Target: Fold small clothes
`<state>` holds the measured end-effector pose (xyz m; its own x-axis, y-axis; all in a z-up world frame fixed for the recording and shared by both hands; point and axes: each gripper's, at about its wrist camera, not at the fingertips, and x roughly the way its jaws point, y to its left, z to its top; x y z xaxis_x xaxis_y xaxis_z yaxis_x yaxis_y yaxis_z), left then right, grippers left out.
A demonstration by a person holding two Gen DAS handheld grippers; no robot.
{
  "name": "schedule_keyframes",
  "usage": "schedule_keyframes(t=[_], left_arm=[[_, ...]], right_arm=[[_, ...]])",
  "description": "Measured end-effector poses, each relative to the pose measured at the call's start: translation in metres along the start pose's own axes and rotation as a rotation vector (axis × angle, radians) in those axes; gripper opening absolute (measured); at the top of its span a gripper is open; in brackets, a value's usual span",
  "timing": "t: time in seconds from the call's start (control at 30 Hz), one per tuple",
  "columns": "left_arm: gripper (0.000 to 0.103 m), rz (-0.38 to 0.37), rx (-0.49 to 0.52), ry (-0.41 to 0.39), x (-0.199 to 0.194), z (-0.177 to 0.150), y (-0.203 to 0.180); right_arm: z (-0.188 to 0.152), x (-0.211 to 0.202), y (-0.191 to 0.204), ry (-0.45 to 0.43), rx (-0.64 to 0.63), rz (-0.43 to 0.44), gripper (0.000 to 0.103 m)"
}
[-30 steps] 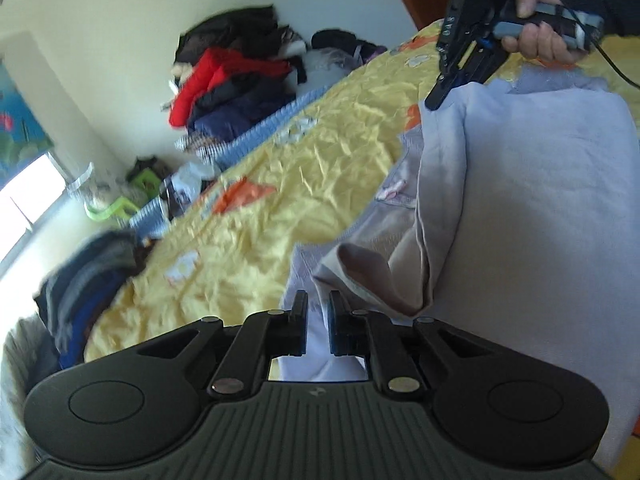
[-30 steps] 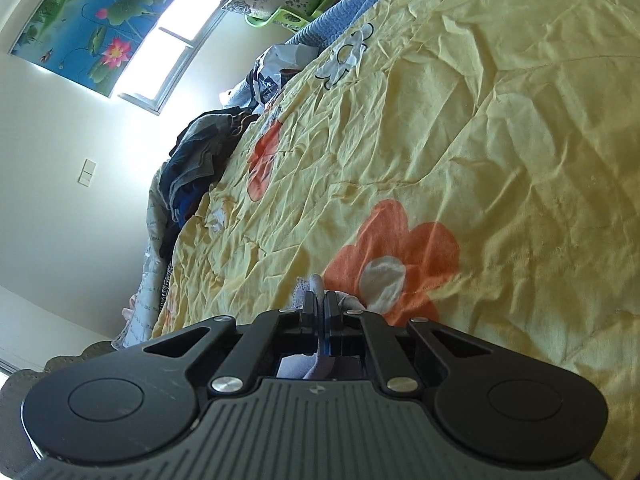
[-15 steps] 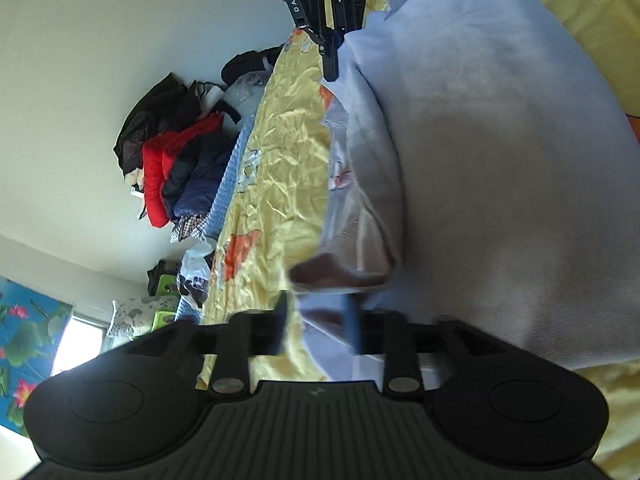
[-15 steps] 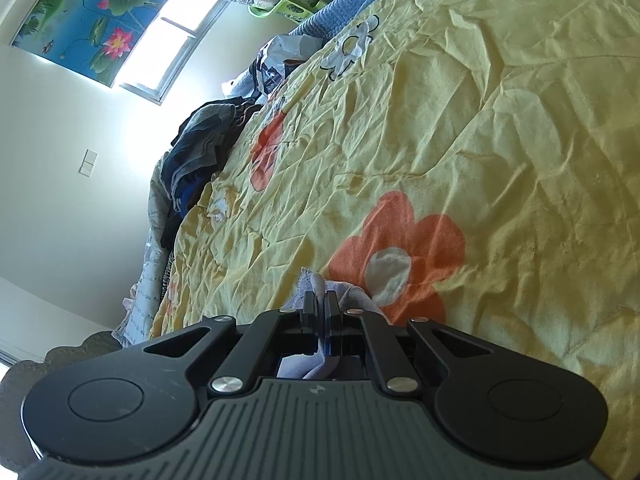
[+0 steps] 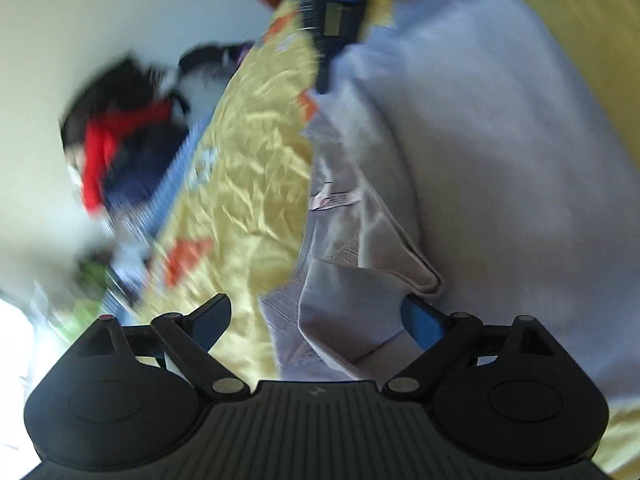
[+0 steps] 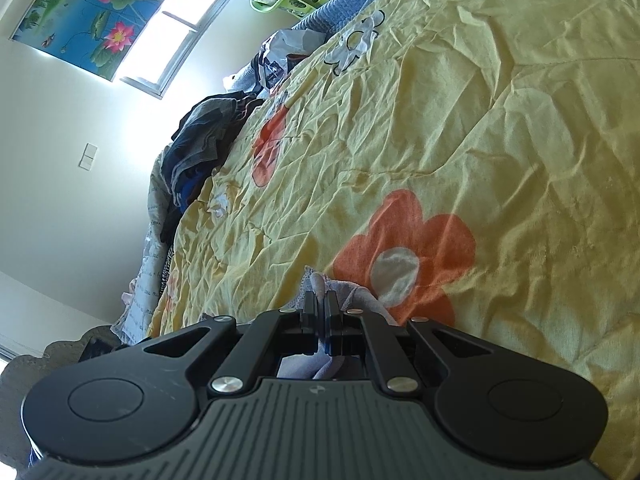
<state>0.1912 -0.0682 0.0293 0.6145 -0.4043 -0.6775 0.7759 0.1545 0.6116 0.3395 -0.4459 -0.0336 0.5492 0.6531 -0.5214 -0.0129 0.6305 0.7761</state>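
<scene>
A pale lavender garment (image 5: 480, 160) lies folded over on the yellow flowered bedspread (image 5: 248, 184), its lining and a small label showing along the left edge. My left gripper (image 5: 320, 316) is open wide, its jaws on either side of the garment's near corner without gripping it. My right gripper (image 5: 324, 80) shows blurred at the garment's far corner. In the right wrist view my right gripper (image 6: 320, 304) is shut on a pinch of the lavender garment (image 6: 352, 292), just above the bedspread (image 6: 480, 120).
A heap of red, black and navy clothes (image 5: 124, 136) lies at the far edge of the bed. Dark clothes (image 6: 204, 148) are piled at the bed's left side under a window (image 6: 180, 28). A green plastic stool (image 6: 292, 0) stands beyond.
My left gripper has opened and let go of the garment's corner, and the view has swung. My right gripper has stayed shut on the cloth, nearly still.
</scene>
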Motion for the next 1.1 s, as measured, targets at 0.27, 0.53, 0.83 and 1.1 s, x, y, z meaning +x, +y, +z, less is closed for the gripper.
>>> schedule_keyframes(t=[0.27, 0.53, 0.83, 1.1], left_arm=[[0.033, -0.197, -0.439, 0.076, 0.036, -0.013, 0.050], [0.016, -0.158, -0.463, 0.093, 0.036, -0.018, 0.044], [0.016, -0.252, -0.705, 0.146, 0.041, -0.030, 0.066], [0.002, -0.097, -0.823, 0.036, 0.006, -0.044, 0.073]], right_arm=[[-0.003, -0.001, -0.006, 0.005, 0.005, -0.001, 0.008], [-0.004, -0.010, -0.006, -0.003, -0.003, 0.007, 0.008], [-0.008, -0.012, -0.007, 0.001, -0.007, 0.007, 0.008], [-0.006, -0.026, -0.007, -0.051, -0.004, 0.026, 0.009]])
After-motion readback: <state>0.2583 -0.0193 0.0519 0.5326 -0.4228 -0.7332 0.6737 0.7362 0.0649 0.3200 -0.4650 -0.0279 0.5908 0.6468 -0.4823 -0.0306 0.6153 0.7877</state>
